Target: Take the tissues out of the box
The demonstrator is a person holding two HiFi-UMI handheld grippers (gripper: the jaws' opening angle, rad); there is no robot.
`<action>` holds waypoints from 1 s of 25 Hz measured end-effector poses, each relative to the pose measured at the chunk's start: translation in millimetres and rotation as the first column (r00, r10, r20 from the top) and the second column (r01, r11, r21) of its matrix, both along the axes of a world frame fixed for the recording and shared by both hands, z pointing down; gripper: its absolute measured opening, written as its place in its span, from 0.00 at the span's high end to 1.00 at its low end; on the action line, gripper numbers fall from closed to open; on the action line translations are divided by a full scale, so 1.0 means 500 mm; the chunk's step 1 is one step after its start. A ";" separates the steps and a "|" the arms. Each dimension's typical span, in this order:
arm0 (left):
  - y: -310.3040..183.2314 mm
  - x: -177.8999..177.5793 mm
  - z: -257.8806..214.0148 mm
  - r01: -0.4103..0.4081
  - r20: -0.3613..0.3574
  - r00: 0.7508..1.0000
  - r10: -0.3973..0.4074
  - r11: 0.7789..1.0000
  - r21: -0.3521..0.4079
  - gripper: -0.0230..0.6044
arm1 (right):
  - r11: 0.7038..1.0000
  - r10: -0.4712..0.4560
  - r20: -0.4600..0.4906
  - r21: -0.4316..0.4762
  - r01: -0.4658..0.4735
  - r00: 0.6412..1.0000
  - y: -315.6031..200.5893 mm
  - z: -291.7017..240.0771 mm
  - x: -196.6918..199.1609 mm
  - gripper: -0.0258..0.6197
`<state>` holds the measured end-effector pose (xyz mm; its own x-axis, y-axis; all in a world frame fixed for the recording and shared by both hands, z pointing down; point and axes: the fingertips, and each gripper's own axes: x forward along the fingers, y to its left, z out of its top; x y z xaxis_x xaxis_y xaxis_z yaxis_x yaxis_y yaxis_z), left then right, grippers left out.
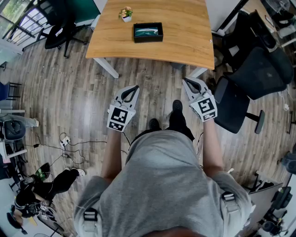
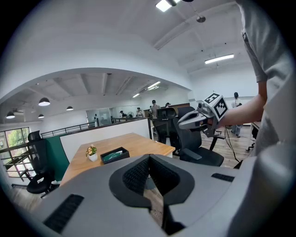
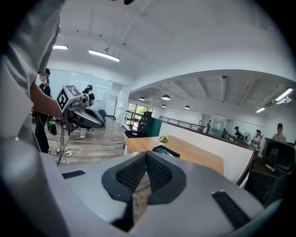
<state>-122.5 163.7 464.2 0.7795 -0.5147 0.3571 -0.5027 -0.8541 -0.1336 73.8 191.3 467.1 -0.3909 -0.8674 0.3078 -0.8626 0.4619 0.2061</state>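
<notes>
The black tissue box (image 1: 148,32) lies open on the wooden table (image 1: 185,41), with something teal and white inside; it also shows as the box (image 2: 114,155) and the box (image 3: 165,151) in the two gripper views. My left gripper (image 1: 134,89) and right gripper (image 1: 187,82) hang side by side over the floor, short of the table's near edge and well away from the box. Both are shut with nothing between the jaws. The left gripper (image 2: 149,160) points at the table; so does the right gripper (image 3: 146,156).
A small potted plant (image 1: 126,14) stands left of the box. Black office chairs (image 1: 252,78) crowd the table's right side, and another chair (image 1: 58,32) stands at its far left. Cables and a power strip (image 1: 64,140) lie on the floor at my left, near a seated person (image 1: 41,187).
</notes>
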 end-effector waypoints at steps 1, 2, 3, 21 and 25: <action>0.002 0.002 -0.001 -0.006 0.001 1.000 0.006 1.000 0.005 0.93 | 1.000 0.002 -0.005 -0.003 -0.002 1.000 0.000 0.001 0.001 0.96; 0.004 0.003 -0.002 -0.012 0.001 1.000 0.012 1.000 0.008 0.93 | 1.000 0.003 -0.009 -0.006 -0.003 1.000 0.001 0.002 0.001 0.96; 0.006 0.004 -0.002 -0.018 0.000 1.000 0.018 1.000 0.011 0.93 | 1.000 0.004 -0.012 -0.008 -0.005 1.000 0.002 0.003 0.001 0.96; 0.006 -0.017 -0.017 -0.026 -0.017 1.000 0.026 0.999 0.019 0.93 | 1.000 0.005 -0.033 -0.025 -0.005 0.999 0.008 0.014 -0.025 0.95; 0.005 -0.023 -0.019 -0.024 -0.020 1.000 0.024 0.999 0.024 0.93 | 1.000 0.011 -0.028 -0.013 -0.011 1.000 0.005 0.008 -0.030 0.95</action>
<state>-134.2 166.3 454.9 0.7987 -0.5039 0.3289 -0.4851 -0.8626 -0.1435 58.8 193.7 471.3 -0.3722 -0.8674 0.3302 -0.8617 0.4551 0.2242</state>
